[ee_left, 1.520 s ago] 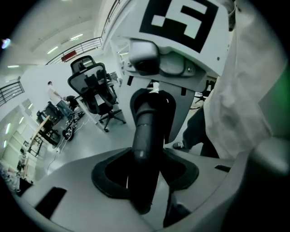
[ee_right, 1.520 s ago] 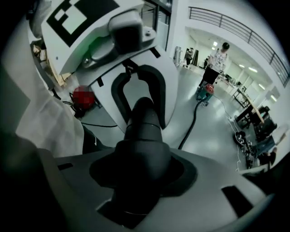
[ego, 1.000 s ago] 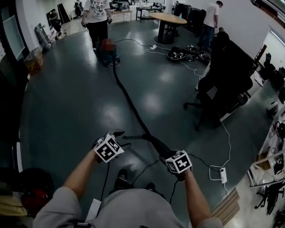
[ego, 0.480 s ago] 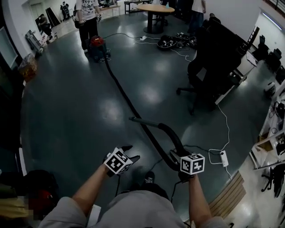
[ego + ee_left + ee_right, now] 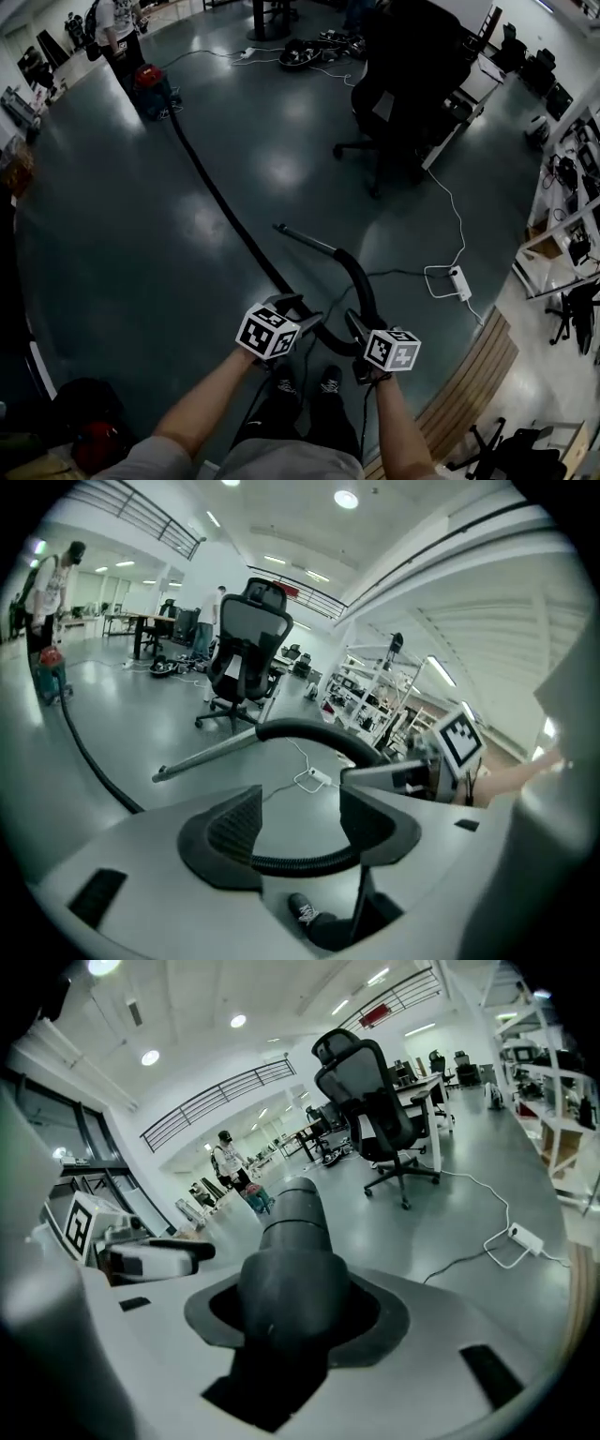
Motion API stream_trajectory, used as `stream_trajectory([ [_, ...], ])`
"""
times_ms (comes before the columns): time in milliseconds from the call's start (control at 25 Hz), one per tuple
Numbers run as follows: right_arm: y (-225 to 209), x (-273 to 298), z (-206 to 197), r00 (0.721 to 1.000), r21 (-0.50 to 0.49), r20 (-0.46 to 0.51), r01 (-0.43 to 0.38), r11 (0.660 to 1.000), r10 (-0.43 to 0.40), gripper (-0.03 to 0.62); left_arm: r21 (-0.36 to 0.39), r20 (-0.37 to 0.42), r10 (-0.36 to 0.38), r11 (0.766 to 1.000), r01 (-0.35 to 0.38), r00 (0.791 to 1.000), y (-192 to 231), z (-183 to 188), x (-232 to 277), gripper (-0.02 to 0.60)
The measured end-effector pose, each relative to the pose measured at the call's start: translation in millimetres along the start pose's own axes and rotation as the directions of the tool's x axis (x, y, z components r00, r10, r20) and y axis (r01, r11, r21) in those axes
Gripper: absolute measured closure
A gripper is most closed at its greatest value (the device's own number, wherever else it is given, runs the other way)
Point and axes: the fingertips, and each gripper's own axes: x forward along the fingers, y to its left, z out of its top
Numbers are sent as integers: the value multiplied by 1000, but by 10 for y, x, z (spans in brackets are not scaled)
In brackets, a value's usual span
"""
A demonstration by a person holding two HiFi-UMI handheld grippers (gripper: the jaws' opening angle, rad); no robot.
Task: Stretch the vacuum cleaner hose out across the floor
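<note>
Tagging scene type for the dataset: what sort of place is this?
Probably an open-plan office or lab hall: black office chair at a white desk, metal shelving along one side, a power strip trailing cable over polished grey floor.

We wear a grey short-sleeved shirt, dark trousers and white-laced trainers; our pale grey left gripper and right gripper carry black-and-white marker cubes.

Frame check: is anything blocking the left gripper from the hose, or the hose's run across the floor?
Nothing visible. The hose shows between the open jaws of the left gripper, and its run to the vacuum cleaner lies on floor, the office chair off to one side.
</note>
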Motion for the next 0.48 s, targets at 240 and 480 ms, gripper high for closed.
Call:
stream_trajectory([
  [240,-445,161,-572,1000,30,-3,17,999,-17,402,-374,2,-142,918,133,990,126,16,1111,283],
  [480,-796,370,-1066,999,43,-34,7,999,-5,402,-522,-91,-203,843,127,975,-106,-478,2057,262],
])
